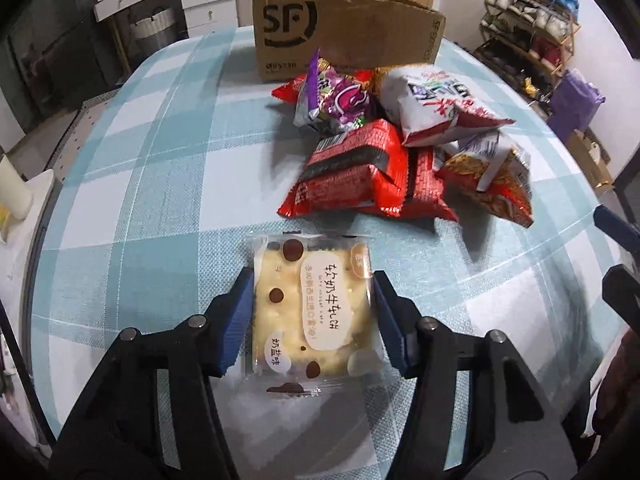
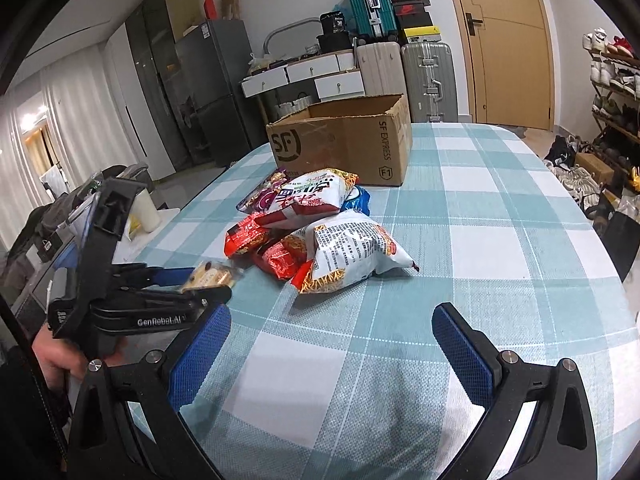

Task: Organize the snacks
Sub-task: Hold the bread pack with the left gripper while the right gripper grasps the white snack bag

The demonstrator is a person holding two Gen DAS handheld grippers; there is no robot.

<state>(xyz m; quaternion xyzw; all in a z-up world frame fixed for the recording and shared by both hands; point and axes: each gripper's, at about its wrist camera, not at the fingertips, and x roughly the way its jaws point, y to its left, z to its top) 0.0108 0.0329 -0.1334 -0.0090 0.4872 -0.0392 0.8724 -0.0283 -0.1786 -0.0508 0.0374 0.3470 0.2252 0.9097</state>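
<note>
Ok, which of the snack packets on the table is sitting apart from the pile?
The clear-wrapped cream nougat biscuit packet, between the left gripper pads. The other snacks lie heaped together in front of the cardboard box.

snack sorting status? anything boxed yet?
Done: nothing visibly boxed; the cardboard box interior is hidden. In hand: left gripper is clamped on the cream cake packet. Right gripper is open, empty. Left: the snack pile on the checked tablecloth.
</note>
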